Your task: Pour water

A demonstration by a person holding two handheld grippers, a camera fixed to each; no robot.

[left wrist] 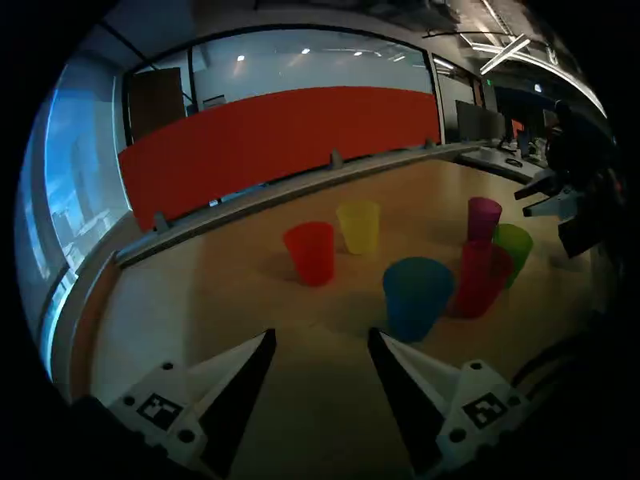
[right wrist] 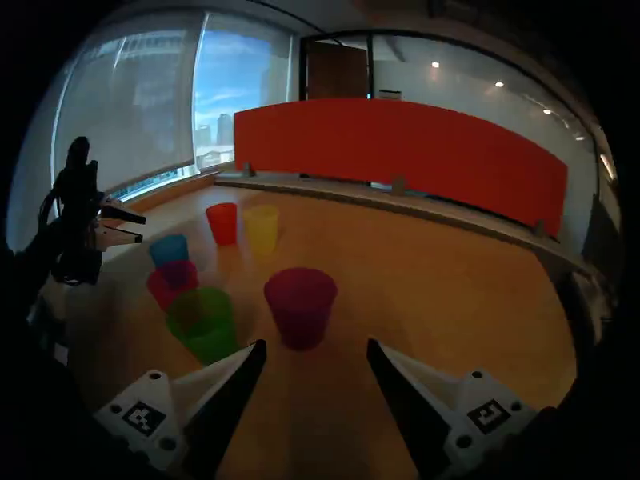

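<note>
Hovering over the wooden table (left wrist: 232, 296), the left gripper (left wrist: 320, 372) has its fingers apart with nothing between them, and bare tabletop lies straight ahead of the tips. Just beyond the right fingertip stands the blue cup (left wrist: 416, 296), with the dark red cup (left wrist: 480, 278) close beside it and the green cup (left wrist: 516, 248) and purple cup (left wrist: 484, 218) behind. Farther ahead of the gap, the orange-red cup (left wrist: 310, 252) and yellow cup (left wrist: 358, 226) stand side by side, open wood separating them from that cluster. The far table edge runs along a rail (left wrist: 280, 196) under a red screen (left wrist: 280, 144).

The right gripper (right wrist: 316, 376) is spread too and empty. In the right gripper view the purple cup stands upright just ahead of the gap, not touching either finger, and the green cup sits just past the left fingertip. Right of the right finger the table is open out to its edge. Whether any cup holds water cannot be told.
</note>
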